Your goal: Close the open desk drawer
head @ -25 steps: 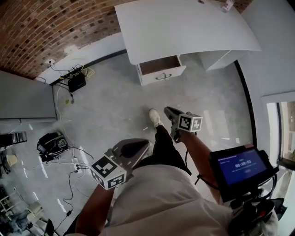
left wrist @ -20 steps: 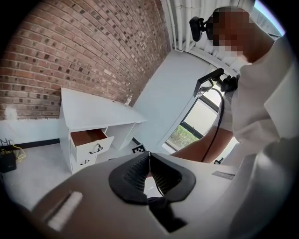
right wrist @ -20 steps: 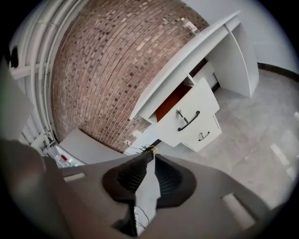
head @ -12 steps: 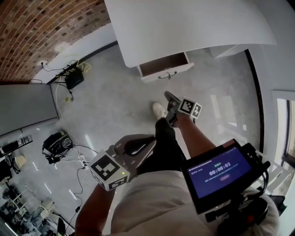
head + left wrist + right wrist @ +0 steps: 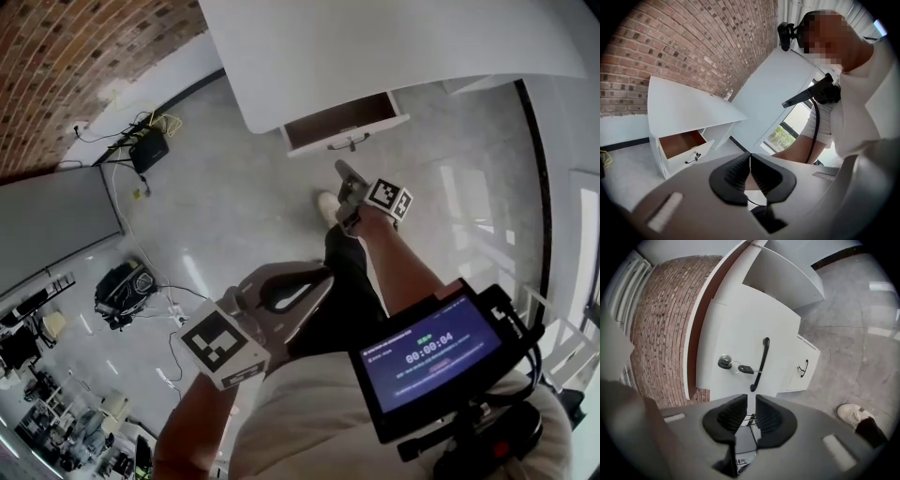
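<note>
Open white desk drawer with brown interior and black bar handle is pulled out from under the white desk top, a key in its front lock. Right gripper is near the drawer front, jaws a narrow slit apart and empty. Left gripper is well back by the person's body, jaws pressed together and empty.
</note>
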